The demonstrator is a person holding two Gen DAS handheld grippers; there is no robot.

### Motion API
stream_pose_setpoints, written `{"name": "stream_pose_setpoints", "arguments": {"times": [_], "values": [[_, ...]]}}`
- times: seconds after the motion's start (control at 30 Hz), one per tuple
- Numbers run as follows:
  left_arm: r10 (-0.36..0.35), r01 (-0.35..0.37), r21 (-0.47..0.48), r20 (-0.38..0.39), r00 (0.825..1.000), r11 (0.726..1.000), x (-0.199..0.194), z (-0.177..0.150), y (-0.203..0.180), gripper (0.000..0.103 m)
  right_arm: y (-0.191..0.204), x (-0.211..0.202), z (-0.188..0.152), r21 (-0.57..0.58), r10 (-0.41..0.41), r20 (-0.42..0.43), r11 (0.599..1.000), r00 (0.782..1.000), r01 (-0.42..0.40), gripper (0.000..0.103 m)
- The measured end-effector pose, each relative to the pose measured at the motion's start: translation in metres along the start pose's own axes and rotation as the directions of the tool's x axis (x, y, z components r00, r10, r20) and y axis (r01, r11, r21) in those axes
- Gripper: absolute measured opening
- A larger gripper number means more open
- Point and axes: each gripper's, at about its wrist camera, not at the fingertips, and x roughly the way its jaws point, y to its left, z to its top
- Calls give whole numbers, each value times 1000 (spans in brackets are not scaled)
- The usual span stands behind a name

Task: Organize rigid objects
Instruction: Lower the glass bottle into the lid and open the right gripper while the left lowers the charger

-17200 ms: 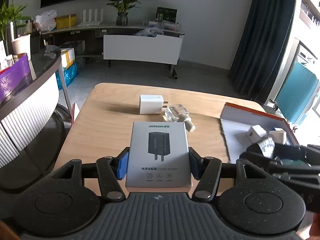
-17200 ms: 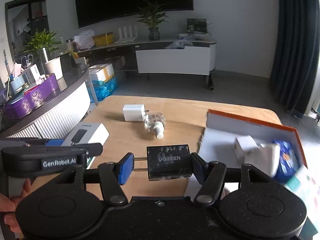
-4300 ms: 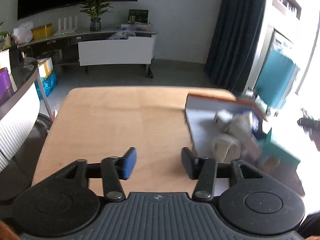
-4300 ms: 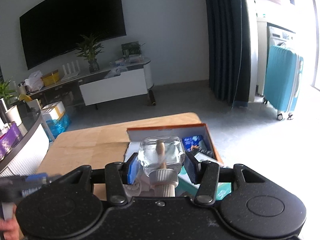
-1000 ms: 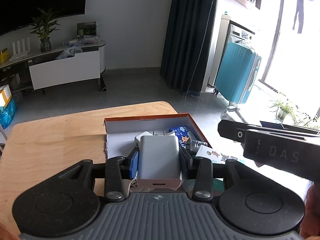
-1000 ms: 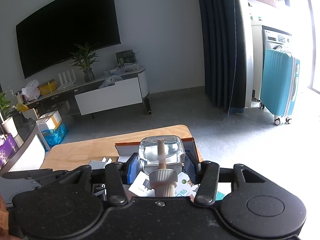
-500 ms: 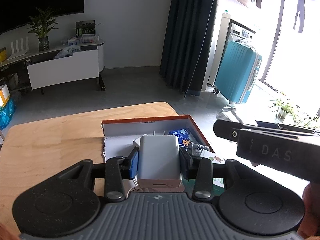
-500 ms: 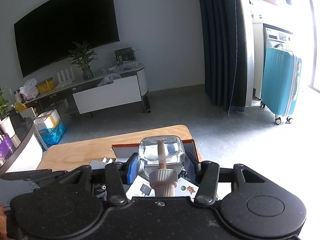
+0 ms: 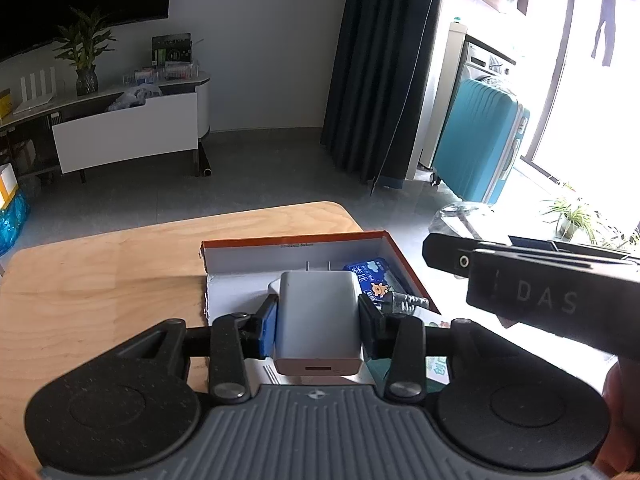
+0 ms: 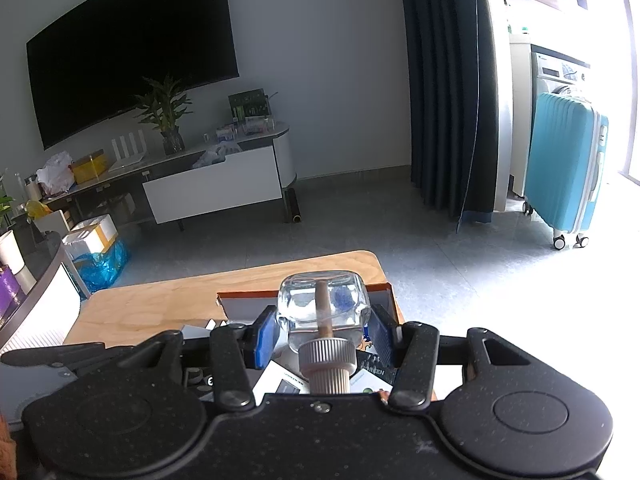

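The wooden worktop (image 9: 100, 272) fills the lower half of both wrist views, its rounded far right corner toward the dark curtain (image 9: 376, 68) and a teal suitcase (image 9: 476, 144) standing on the floor beyond it. Near that far right corner sits an open box with orange edges (image 9: 304, 240), white inside, its far wall roughly parallel to the worktop's far edge. In the box lie a blue snack packet (image 9: 370, 276) against the right wall and a crinkled clear wrapper (image 9: 404, 302) just nearer than it; the right wrist view also shows a grey printed carton (image 10: 286, 380) and a dark item lettered in part "REEN" (image 10: 374, 366) low in the box, under the claw. The left claw (image 9: 318, 320) is closed on a white charger (image 9: 318, 316), blue pad on one side and dark pad on the other pressed to its flanks, prongs pointing away toward the box's far wall and the port face toward the camera; it hangs over the box's near half, and whether it touches anything below cannot be told. The right claw (image 10: 323, 330) grips a clear glass bottle (image 10: 323, 304) by its square body, ribbed cap (image 10: 328, 364) toward the camera, held above the box's right side. The right claw's black body (image 9: 532, 288) crosses the left view beside the box.
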Motion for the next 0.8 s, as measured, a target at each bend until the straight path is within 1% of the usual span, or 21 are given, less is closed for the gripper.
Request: {"name": "stream_pose_setpoints", "arguments": {"times": [0.8], "values": [[0, 0, -14, -23, 1000, 1000, 24, 7, 3, 41, -5, 30, 8, -7, -3, -41, 1000, 999, 3, 59]]}}
